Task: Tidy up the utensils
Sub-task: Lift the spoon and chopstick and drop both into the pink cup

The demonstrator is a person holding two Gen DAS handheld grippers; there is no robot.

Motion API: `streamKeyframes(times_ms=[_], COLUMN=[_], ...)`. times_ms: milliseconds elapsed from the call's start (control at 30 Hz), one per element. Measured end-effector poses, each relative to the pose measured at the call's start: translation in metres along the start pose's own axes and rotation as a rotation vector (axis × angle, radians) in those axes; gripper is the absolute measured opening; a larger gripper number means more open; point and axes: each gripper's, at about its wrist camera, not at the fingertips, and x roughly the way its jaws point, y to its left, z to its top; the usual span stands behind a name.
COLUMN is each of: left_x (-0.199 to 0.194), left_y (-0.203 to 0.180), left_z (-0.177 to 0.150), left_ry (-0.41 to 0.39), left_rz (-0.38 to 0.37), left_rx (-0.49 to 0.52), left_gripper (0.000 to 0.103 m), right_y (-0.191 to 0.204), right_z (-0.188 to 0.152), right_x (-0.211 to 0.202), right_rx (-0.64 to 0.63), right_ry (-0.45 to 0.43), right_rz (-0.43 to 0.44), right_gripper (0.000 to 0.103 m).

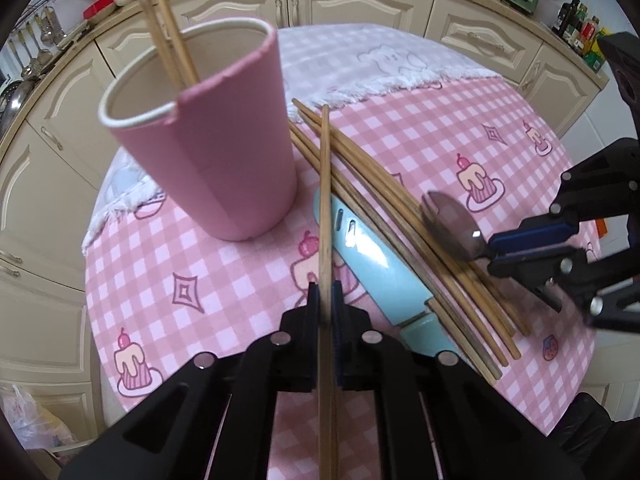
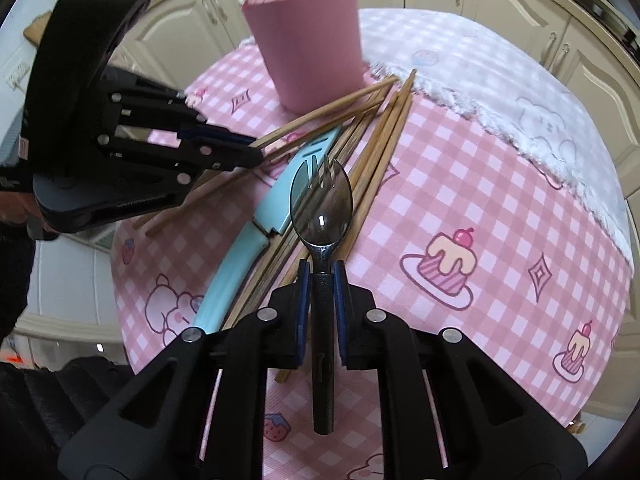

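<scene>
A pink cup (image 1: 216, 136) stands on the round table with two chopsticks (image 1: 168, 28) in it; it also shows in the right wrist view (image 2: 312, 36). My left gripper (image 1: 325, 292) is shut on a single wooden chopstick (image 1: 325, 200), held above the table. A pile of chopsticks (image 1: 400, 232) and a light blue knife (image 1: 376, 272) lie beside the cup. My right gripper (image 2: 322, 276) is shut on a metal spork (image 2: 321, 208), held over the pile. The left gripper (image 2: 256, 152) shows at left in the right wrist view.
The table has a pink checked cloth (image 1: 224, 292) and a white fringed cloth (image 1: 380, 68) at the back. Cream kitchen cabinets (image 1: 352, 4) surround the table. Bottles (image 1: 580, 24) stand on the counter at far right.
</scene>
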Motion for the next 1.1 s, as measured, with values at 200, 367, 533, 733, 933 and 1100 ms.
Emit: streamKeyframes(times_ms=[200, 367, 533, 733, 933, 1100], left_x=[-0.030, -0.062, -0.093, -0.140, -0.179, -0.194], left_y=[0.001, -0.003, -0.002, 0.012, 0.029, 0.043], left_z=[-0.012, -0.024, -0.029, -0.027, -0.013, 0.010], left_ry=[-0.112, -0.236, -0.371, -0.590, -0.801, -0.946], left_rz=[-0.005, -0.014, -0.011, 0.016, 0.065, 0.115], left_rx=[-0.028, -0.037, -0.079, -0.164, -0.251, -0.322], left_gripper=[0.006, 0.006, 0.006, 0.006, 0.006, 0.006], right_y=[-0.011, -0.017, -0.017, -0.011, -0.003, 0.006], right_z=[-0.005, -0.005, 0.001, 0.029, 0.063, 0.095], right_x=[-0.024, -0.048, -0.069, -0.095, -0.122, -0.135], right_rx=[0.078, 0.118, 0.139, 0.167, 0.181, 0.174], right_ry=[-0.125, -0.230, -0.322, -0.488, -0.661, -0.777], right_rz=[0.056, 0.085, 0.102, 0.128, 0.134, 0.109], right_gripper=[0.012, 0.012, 0.012, 0.012, 0.012, 0.012])
